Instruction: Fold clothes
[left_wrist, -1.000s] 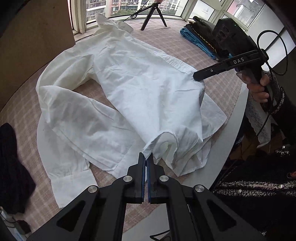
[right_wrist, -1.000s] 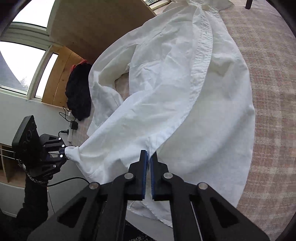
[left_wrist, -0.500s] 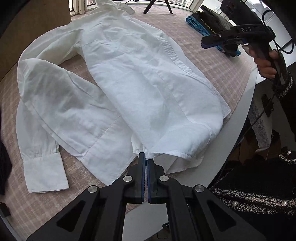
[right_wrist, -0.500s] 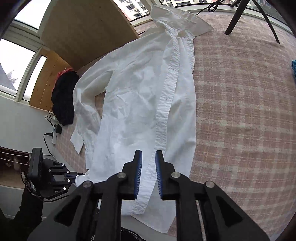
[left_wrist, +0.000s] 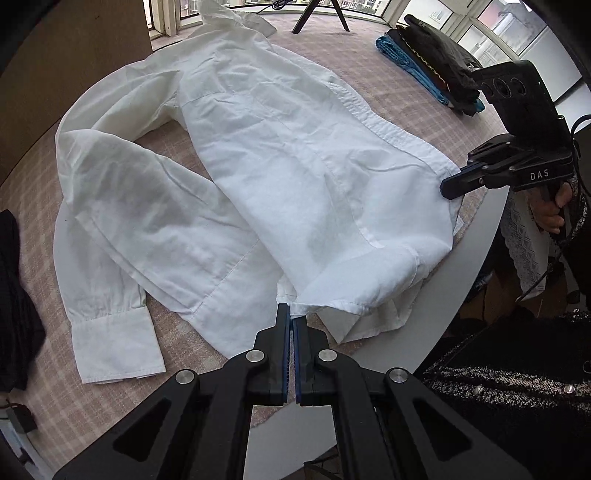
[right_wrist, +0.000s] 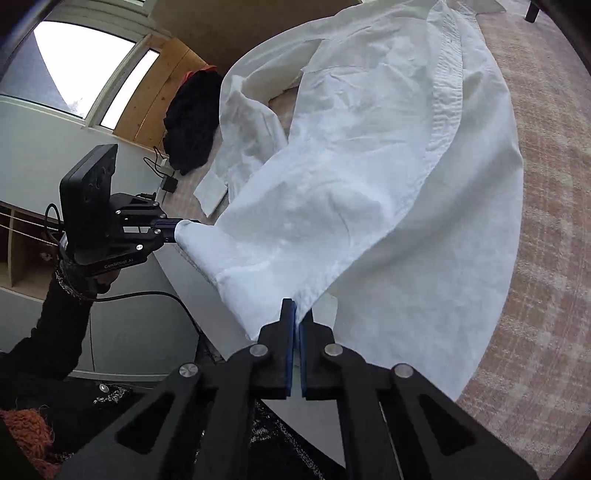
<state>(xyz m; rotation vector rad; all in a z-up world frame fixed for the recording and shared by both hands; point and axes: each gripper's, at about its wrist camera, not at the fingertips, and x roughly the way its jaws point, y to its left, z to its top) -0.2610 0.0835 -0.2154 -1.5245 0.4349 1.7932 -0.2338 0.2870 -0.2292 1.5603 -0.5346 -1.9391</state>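
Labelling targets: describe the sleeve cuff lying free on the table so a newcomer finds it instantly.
Start from the white shirt spread on the checked tablecloth. Follow its long sleeve toward the dark garment. The cuff is the flat banded end, held by neither gripper.

The shirt (left_wrist: 280, 155) is plain white across the middle of the frame. Under it, the cloth (left_wrist: 354, 55) is a pale pink-and-beige check, and the table (left_wrist: 476, 266) edge at lower right is plain light grey. Both claws are black with blue pads: left claw (left_wrist: 290, 321), right claw (right_wrist: 297, 317). At upper right lie folded clothes (left_wrist: 428, 55), black over bright blue. A black garment (left_wrist: 14, 302) sits at far left.
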